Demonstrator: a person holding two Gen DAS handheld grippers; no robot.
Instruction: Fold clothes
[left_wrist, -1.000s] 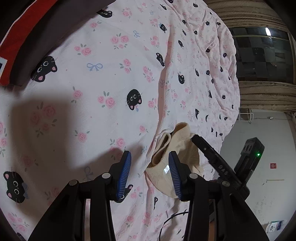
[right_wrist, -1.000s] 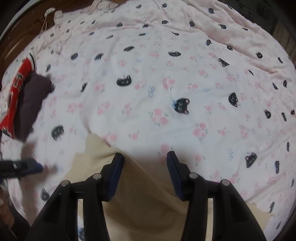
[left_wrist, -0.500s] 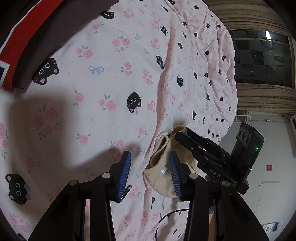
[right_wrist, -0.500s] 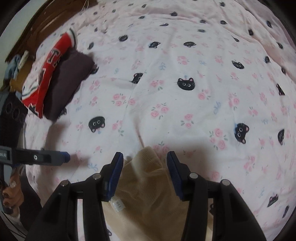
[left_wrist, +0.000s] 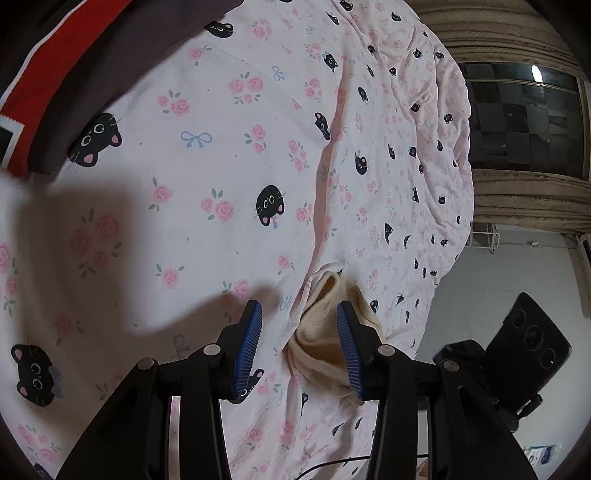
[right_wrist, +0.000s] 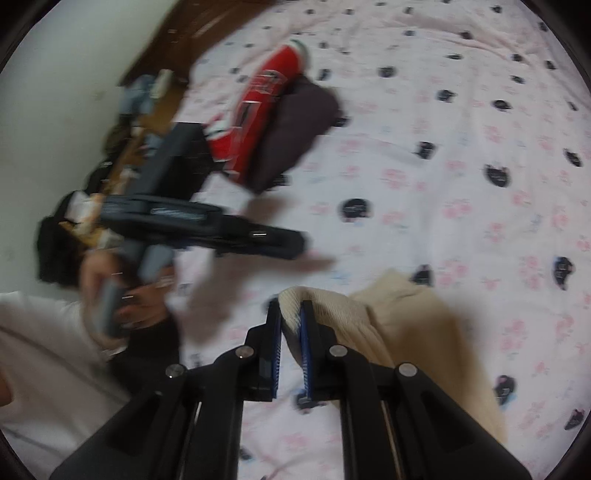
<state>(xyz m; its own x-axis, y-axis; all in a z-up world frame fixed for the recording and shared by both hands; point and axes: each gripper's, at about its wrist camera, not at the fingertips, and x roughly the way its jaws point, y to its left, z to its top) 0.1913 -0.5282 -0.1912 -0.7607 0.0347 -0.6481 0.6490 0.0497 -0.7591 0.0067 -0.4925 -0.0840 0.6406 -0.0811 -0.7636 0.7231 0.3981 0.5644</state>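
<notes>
R tool (right_wrist: 290, 317) pinching cream sweater (right_wrist: 406, 325) | L tool (left_wrist: 299, 328) open, over bedsheet (left_wrist: 221, 166)

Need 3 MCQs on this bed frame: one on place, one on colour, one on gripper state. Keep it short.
1. Where does the folded dark-and-red garment lie?
A. on the bedsheet, away from the cream piece
B. on top of the cream piece
C. on the floor

2. What colour is the knit garment being handled?
A. grey
B. cream
C. blue

3. How do the two grippers stand?
A. both open
B. left shut on cloth, right open
C. right shut on cloth, left open

Answers:
1 A: it rests on the cat-print bedsheet, with bare sheet between it and the knit.
2 B: the ribbed fabric is cream in both views.
3 C: the right gripper pinches the knit's ribbed edge between its pads, while the left gripper has its fingers wide apart and clamps nothing.
</notes>
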